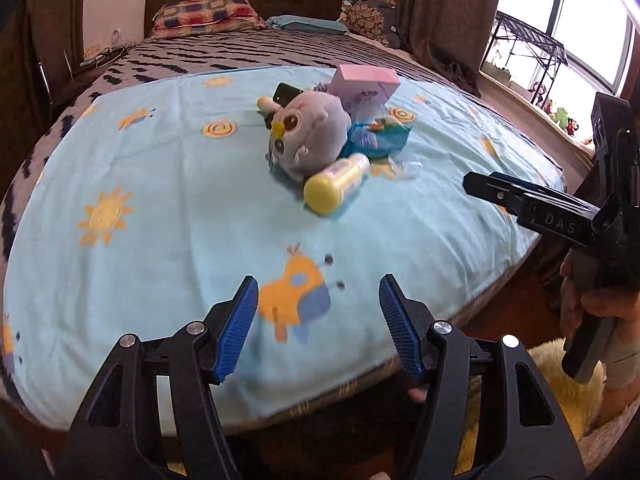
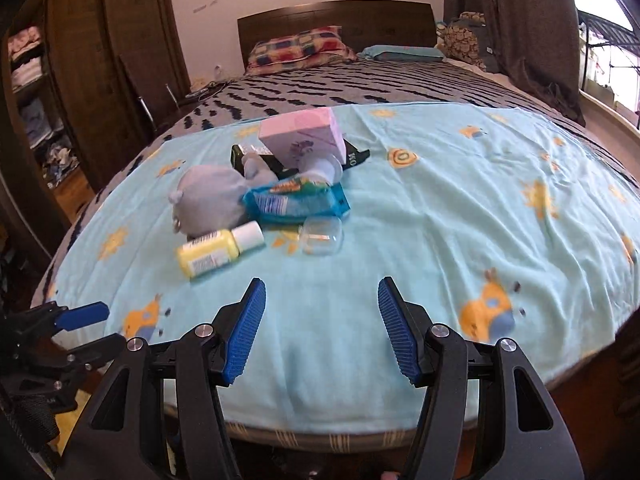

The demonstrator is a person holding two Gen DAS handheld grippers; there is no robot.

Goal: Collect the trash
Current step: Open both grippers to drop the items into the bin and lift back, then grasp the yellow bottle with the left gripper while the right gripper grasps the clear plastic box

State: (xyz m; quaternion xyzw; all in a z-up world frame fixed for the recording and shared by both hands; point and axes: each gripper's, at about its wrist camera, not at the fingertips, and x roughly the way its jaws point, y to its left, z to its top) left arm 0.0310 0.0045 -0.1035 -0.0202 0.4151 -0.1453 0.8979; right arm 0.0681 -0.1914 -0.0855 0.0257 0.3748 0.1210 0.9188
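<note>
Grippers: we note left gripper [image 1: 319, 286] and right gripper [image 2: 322, 288] both released, empty. Right view alone shows clear plastic cup [image 2: 322, 235] near yellow bottle [image 2: 219, 253].

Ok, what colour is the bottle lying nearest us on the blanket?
Pale yellow body with a white cap; the bottle shows best in the right wrist view, lying on its side.

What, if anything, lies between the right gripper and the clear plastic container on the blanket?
Nothing visible. The right gripper is open and empty, and only bare light-blue blanket lies between it and the clear plastic container, whose near side is unblocked.
</note>
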